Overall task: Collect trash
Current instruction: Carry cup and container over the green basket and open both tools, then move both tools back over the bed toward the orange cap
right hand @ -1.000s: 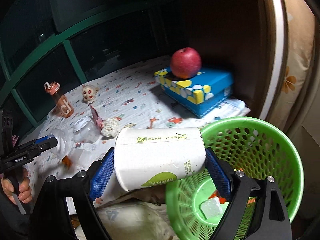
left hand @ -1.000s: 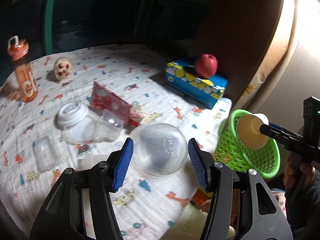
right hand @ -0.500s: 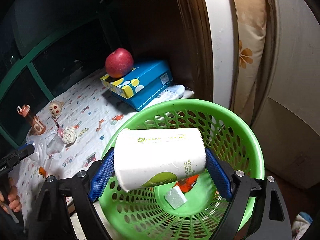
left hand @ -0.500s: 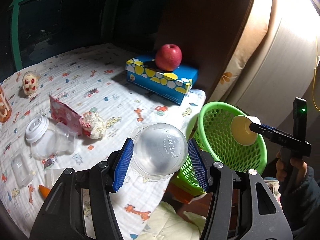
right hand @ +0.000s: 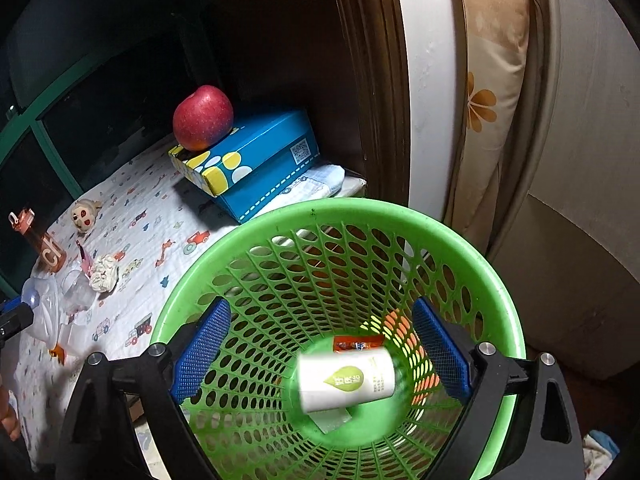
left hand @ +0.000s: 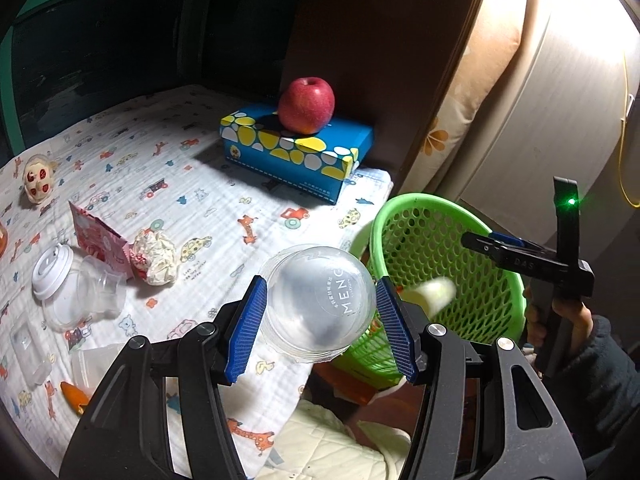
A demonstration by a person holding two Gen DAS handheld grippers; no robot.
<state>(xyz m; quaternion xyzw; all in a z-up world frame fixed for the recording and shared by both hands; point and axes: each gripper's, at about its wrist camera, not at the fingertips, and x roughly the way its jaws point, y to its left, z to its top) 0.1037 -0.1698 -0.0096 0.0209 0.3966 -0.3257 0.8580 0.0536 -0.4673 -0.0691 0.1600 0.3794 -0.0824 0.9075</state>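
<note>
My left gripper (left hand: 320,312) is shut on a clear plastic cup (left hand: 318,304) and holds it above the bed's edge, just left of the green basket (left hand: 500,248). My right gripper (right hand: 320,356) is open over the green basket (right hand: 336,210). A white paper cup (right hand: 346,380) with a green leaf mark lies blurred inside the basket, free of the fingers; it also shows blurred in the left wrist view (left hand: 434,294). An orange wrapper (right hand: 358,344) and a white scrap (right hand: 330,420) lie at the basket's bottom.
On the patterned bedsheet (left hand: 208,184) lie a crumpled paper ball (left hand: 156,256), a red packet (left hand: 100,240), a lidded clear cup (left hand: 60,280) and clear plastic pieces (left hand: 28,344). An apple (left hand: 306,104) sits on a blue tissue box (left hand: 296,152). An orange bottle (right hand: 40,240) stands far left.
My right gripper opened over the basket and the white paper cup dropped into it. My left gripper moved right toward the basket with the clear cup.
</note>
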